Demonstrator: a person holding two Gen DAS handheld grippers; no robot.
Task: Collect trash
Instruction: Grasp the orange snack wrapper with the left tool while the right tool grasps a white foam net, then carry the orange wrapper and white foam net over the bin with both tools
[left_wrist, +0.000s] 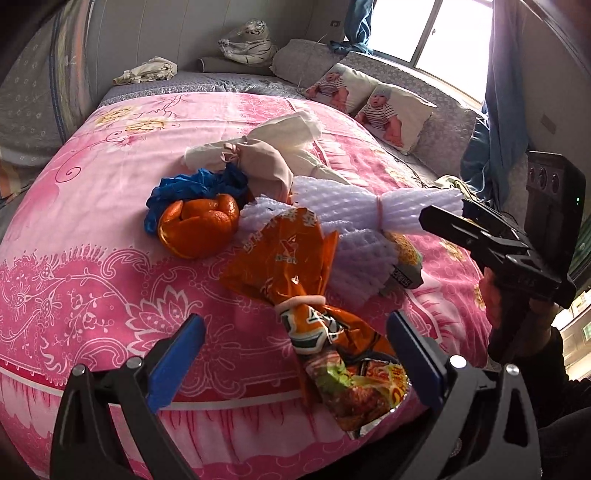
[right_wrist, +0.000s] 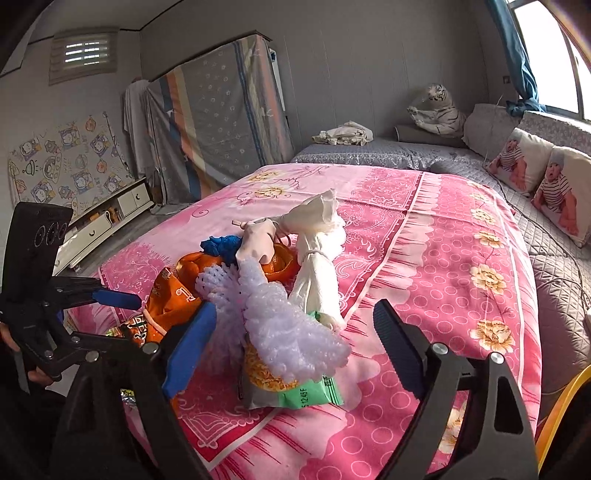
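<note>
Pink floral bedspread (left_wrist: 110, 280) underneath, left gripper (left_wrist: 295, 354) spread wide around the orange noodle wrapper (left_wrist: 295, 280) beside orange peel (left_wrist: 201, 225); from the right wrist, right gripper (right_wrist: 291, 343) agape over white foam netting (right_wrist: 280, 317) and green packet (right_wrist: 295, 395).

Daylight pours in from the window (left_wrist: 439, 33), which is totally blown out – pure white glare, no detail behind the glass. The pink bedspread (left_wrist: 110, 206) near it is evenly lit, with only soft shadows under the trash pile. Farther from the window the walls go dim and grayish. Heavy fisheye bending – dark vignetted corners, straight lines curve. Focus is decent throughout.
</note>
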